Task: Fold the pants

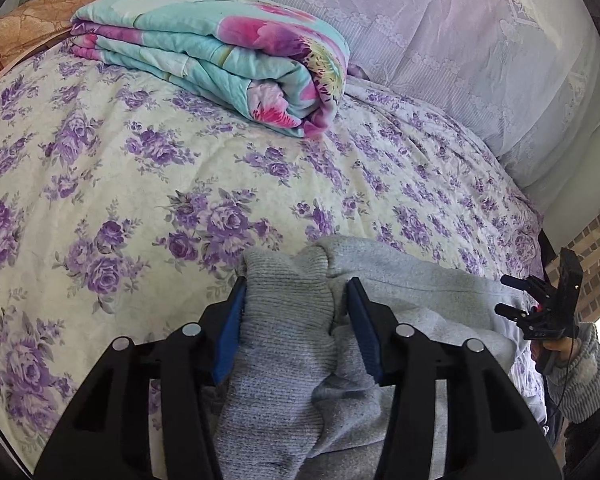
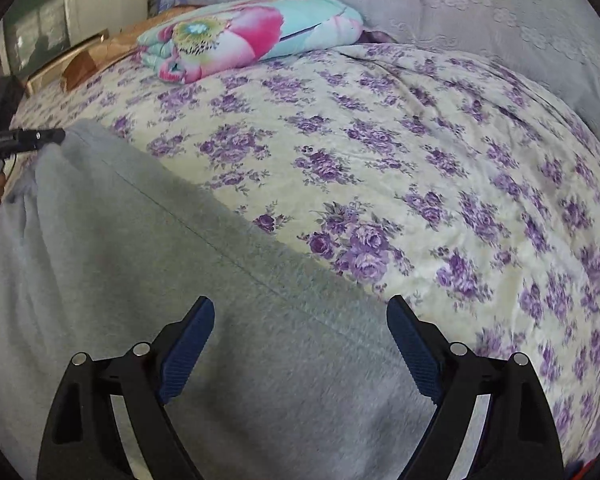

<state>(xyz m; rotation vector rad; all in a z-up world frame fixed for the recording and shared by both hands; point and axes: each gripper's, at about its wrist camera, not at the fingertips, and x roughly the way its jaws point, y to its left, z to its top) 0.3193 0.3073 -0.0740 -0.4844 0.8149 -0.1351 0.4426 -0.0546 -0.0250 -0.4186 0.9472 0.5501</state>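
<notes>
Blue pads of the left tool stood partly closed on the ribbed cuffs of the grey pants, at the bottom centre of its frame. The right tool hung wide apart and held nothing, hovering over the pants' broad grey cloth at the lower left of its view. Beyond lay the floral bedspread and a folded quilt at upper left. That bunched, thick grip could slip, and one cuff might drop loose.
</notes>
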